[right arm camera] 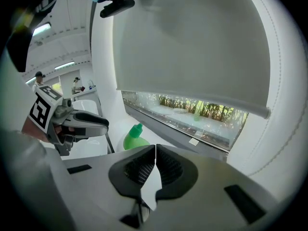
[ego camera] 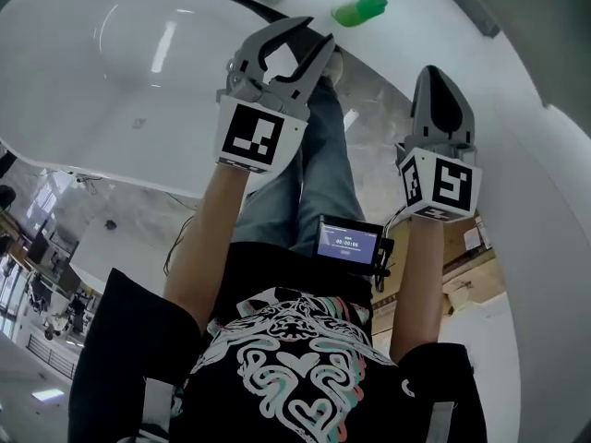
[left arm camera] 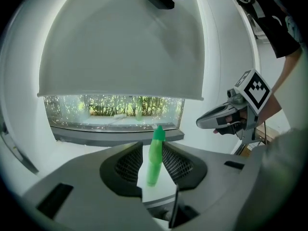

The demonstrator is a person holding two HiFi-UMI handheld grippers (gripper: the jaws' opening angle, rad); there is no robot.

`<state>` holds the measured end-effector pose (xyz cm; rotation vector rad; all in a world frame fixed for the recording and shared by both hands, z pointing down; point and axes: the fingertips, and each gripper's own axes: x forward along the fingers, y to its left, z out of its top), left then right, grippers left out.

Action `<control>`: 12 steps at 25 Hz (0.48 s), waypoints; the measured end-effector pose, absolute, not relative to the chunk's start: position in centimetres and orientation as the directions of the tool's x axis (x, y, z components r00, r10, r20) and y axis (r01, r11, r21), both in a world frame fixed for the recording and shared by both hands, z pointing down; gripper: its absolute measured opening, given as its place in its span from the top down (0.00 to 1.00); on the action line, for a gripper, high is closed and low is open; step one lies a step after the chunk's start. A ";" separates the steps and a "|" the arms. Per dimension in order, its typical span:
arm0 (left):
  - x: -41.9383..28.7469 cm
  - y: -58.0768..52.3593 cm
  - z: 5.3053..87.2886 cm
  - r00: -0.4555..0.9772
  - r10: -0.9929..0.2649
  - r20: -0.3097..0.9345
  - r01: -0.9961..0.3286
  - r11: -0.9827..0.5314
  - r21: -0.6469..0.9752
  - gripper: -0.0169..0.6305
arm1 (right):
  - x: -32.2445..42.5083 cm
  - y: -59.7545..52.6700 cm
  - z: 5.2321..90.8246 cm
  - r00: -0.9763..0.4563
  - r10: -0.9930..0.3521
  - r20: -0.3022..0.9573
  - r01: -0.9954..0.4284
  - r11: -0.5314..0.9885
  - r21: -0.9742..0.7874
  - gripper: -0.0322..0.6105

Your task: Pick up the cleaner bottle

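The green cleaner bottle [ego camera: 358, 9] stands on the white ledge at the far rim of the tub. In the left gripper view the bottle [left arm camera: 154, 155] is upright with a pointed cap, seen through the gap of my left gripper [left arm camera: 153, 148], some way beyond the jaws. My left gripper [ego camera: 300, 35] is open and holds nothing. My right gripper [ego camera: 434, 74] hangs further right with its jaws together and empty. In the right gripper view the bottle [right arm camera: 134, 138] shows left of the shut jaws [right arm camera: 155, 150], partly hidden by the left one.
A white bathtub [ego camera: 111, 81] fills the left of the head view. Behind the ledge is a window [left arm camera: 115, 110] under a lowered grey blind [left arm camera: 120, 47]. The person's jeans [ego camera: 323, 173] and a small screen device [ego camera: 348, 243] lie below the grippers. Cardboard boxes [ego camera: 471, 257] sit at the right.
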<state>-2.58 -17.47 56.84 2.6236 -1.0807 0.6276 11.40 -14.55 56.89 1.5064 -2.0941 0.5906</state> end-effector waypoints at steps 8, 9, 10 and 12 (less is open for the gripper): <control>-1.9 -16.9 61.1 0.627 -0.568 0.533 -0.709 -0.700 0.088 0.70 | 11.0 -15.5 59.4 -0.286 -0.735 0.615 -0.951 0.296 -0.088 0.91; -2.2 -17.0 61.5 0.625 -0.568 0.536 -0.712 -0.695 0.094 0.69 | 10.6 -15.4 59.7 -0.291 -0.729 0.620 -0.949 0.301 -0.091 0.91; -2.5 -17.3 61.9 0.620 -0.572 0.537 -0.719 -0.689 0.096 0.69 | 10.2 -15.4 60.0 -0.297 -0.723 0.623 -0.947 0.309 -0.094 0.91; -2.6 -17.9 62.8 0.610 -0.581 0.539 -0.727 -0.680 0.090 0.66 | 9.9 -15.4 60.6 -0.313 -0.716 0.624 -0.941 0.325 -0.099 0.91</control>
